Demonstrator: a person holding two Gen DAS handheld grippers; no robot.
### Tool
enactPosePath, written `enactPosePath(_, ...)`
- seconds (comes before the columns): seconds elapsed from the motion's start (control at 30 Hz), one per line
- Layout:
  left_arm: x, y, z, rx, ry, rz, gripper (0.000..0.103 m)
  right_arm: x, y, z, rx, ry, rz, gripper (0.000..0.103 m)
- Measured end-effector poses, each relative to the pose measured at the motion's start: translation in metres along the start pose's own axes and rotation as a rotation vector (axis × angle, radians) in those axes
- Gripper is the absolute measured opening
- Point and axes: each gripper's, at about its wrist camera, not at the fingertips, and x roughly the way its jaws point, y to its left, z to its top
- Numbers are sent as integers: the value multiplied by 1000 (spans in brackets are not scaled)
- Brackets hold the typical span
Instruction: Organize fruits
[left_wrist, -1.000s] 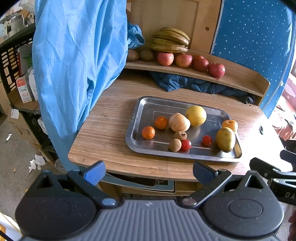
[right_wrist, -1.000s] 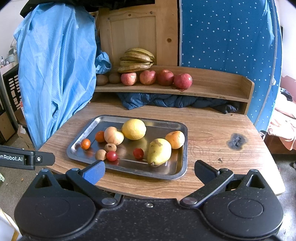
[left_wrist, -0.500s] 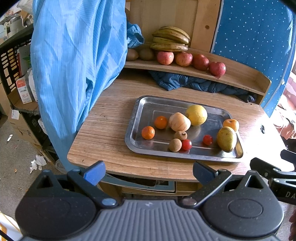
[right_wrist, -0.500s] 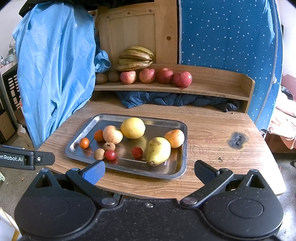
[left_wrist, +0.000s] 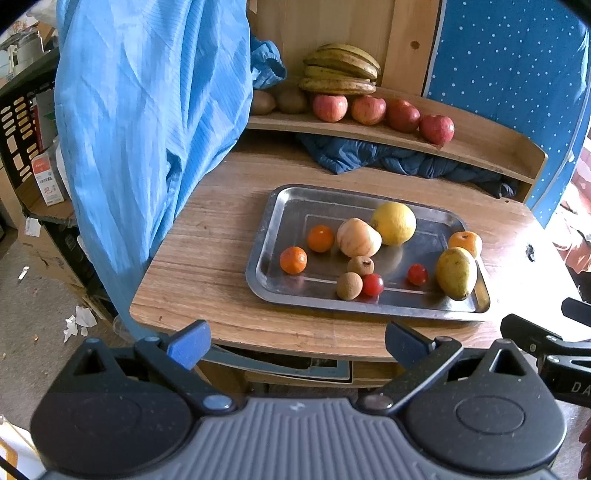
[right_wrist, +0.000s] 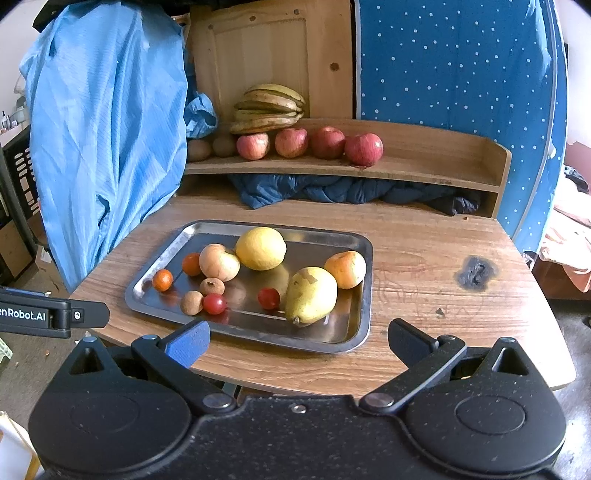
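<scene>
both tongs, left (left_wrist: 295, 338) and right (right_wrist: 297, 334), hang wide and empty off the worktop's (right_wrist: 424, 254) near edge, short of the tray (right_wrist: 364, 325). on the tray the fruit lies mixed: pear (right_wrist: 311, 294) at the near right, lemon (right_wrist: 260, 248) toward the far side, tomatoes and small oranges to the left. behind the tray, the shelf (right_wrist: 424, 166) holds apples (right_wrist: 364, 148) in a row with bananas (right_wrist: 267, 107) stacked behind them, likely the sorted pattern to follow.

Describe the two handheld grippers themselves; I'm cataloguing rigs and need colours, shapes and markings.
Left gripper: grey ribbed centre, two black round housings, black linkage arms, one blue finger pad and one dark. White "Robot.AI" lettering shows on it in the right wrist view. Right gripper: same shape in speckled black, again one blue pad, one dark. No cables or sleeves visible.
</scene>
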Motion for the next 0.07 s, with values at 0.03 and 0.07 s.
enactPosePath(0.03,1,-1,0,1,3,4,102,1,-1,0,1,2,1,102)
enactPosePath(0.07,2,-1,0,2,7,9,102,1,-2,0,2,3,3,102)
